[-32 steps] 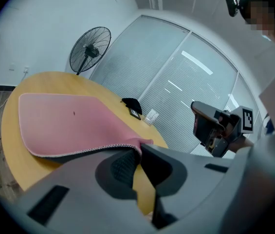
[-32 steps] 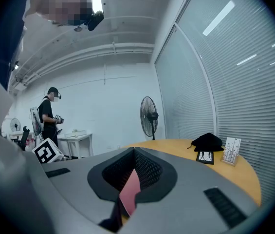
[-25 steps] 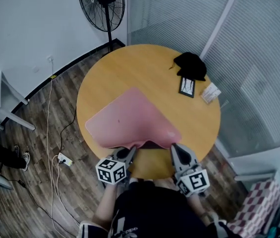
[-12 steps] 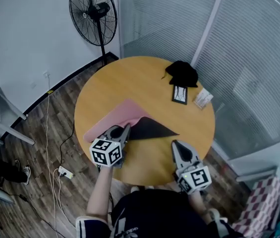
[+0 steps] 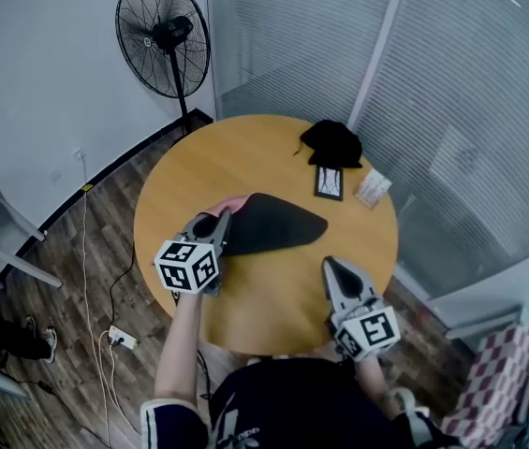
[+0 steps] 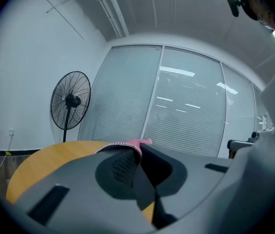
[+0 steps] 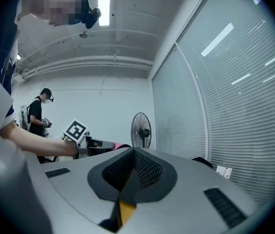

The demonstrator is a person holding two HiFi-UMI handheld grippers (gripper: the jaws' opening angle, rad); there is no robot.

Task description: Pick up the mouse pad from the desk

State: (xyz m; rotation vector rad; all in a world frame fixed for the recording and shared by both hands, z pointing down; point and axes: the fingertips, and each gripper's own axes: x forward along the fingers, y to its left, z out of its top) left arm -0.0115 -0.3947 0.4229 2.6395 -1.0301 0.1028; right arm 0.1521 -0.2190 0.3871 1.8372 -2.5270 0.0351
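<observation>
The mouse pad (image 5: pixel 271 223), pink on top and black underneath, is lifted over the round wooden table (image 5: pixel 273 288) with its black underside facing the head camera. My left gripper (image 5: pixel 219 219) is shut on its pink edge (image 5: pixel 233 203). In the left gripper view the pad's pink rim (image 6: pixel 138 143) is pinched between the jaws of the left gripper (image 6: pixel 138 154). I cannot tell whether the pad's far end still touches the table. My right gripper (image 5: pixel 332 266) hovers near the table's front edge, shut and empty, apart from the pad. The right gripper (image 7: pixel 133 154) shows its jaws closed together.
A black cloth (image 5: pixel 331 142), a small dark-framed card (image 5: pixel 328 181) and a white card (image 5: pixel 372 188) lie at the table's far right. A standing fan (image 5: pixel 162 34) is by the wall, and a glass wall with blinds (image 5: pixel 451 110) runs behind. A power strip (image 5: pixel 119 340) lies on the floor.
My left gripper has risen and swung left and forward over the table, carrying the pad's edge. The pad went from lying pink side up to showing its black underside. The right gripper rose slightly.
</observation>
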